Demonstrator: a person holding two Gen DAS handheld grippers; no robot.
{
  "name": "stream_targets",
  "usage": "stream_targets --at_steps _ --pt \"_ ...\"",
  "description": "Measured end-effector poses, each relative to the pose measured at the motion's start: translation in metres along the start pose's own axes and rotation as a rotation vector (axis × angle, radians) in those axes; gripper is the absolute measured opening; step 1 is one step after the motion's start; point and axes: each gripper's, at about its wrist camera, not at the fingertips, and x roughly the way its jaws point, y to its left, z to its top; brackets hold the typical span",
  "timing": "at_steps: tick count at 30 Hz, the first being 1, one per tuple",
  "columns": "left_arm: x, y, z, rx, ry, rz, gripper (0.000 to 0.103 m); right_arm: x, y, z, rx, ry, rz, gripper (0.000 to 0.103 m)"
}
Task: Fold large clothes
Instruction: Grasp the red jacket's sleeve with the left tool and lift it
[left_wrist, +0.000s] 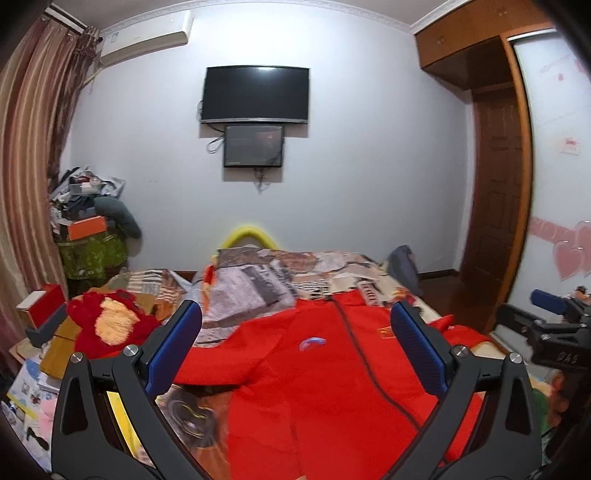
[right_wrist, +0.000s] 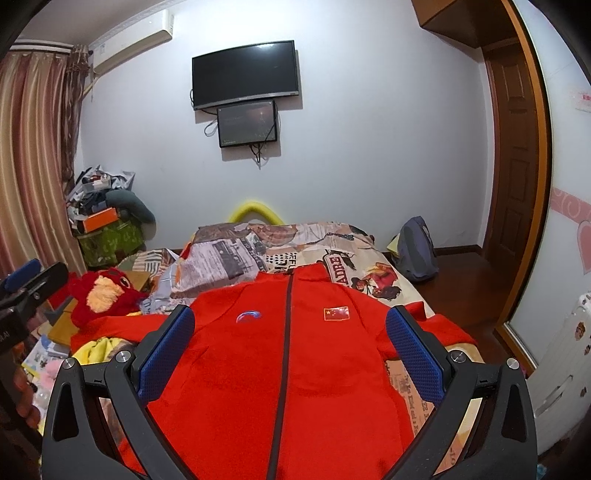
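Red jacket (right_wrist: 295, 369) flat on bed (right_wrist: 369, 266), zipped; both grippers (left_wrist: 295, 354) (right_wrist: 290, 354) above, jaws wide, empty. Best: pinch a sleeve, fold inward smoothly.

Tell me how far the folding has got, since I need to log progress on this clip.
Done: the red zip-front jacket lies spread face up on the patterned bedspread, zipped, sleeves out to the sides. In hand: nothing; the left gripper and right gripper both hover open above it. Left: every fold, sleeves and body alike; no part looks folded yet.
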Motion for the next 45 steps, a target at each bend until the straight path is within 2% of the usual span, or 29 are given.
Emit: stream_targets --at_steps 9,17,20,23,28,33,35,41,45 --pt "0.052 0.073 -0.008 -0.046 0.028 0.1 0.103 0.058 -0.006 0.004 0.016 0.083 0.019 0.103" --pt "0.107 0.15 -0.041 -0.096 0.174 0.197 0.103 0.128 -0.011 -0.007 0.021 0.242 -0.013 0.103" --pt "0.128 0.185 -0.062 -0.146 0.252 0.192 0.103 0.152 -0.01 -0.009 0.004 0.297 -0.027 0.103" --pt "0.152 0.226 -0.087 -0.242 0.362 0.165 0.103 0.175 -0.009 -0.012 -0.004 0.345 -0.029 0.103" --pt "0.18 0.283 -0.123 -0.455 0.49 0.087 0.103 0.21 -0.002 -0.015 -0.03 0.41 -0.03 0.103" --pt "0.204 0.33 -0.155 -0.603 0.593 0.111 0.097 0.239 0.009 -0.018 -0.053 0.456 -0.027 0.103" --pt "0.212 0.351 -0.17 -0.708 0.628 0.095 0.095 0.247 0.014 -0.02 -0.07 0.468 -0.03 0.103" --pt "0.221 0.392 -0.213 -0.972 0.652 0.066 0.092 0.264 0.028 -0.026 -0.124 0.488 -0.038 0.103" --pt "0.235 0.405 -0.226 -1.001 0.651 0.097 0.087 0.271 0.034 -0.031 -0.153 0.505 -0.048 0.103"
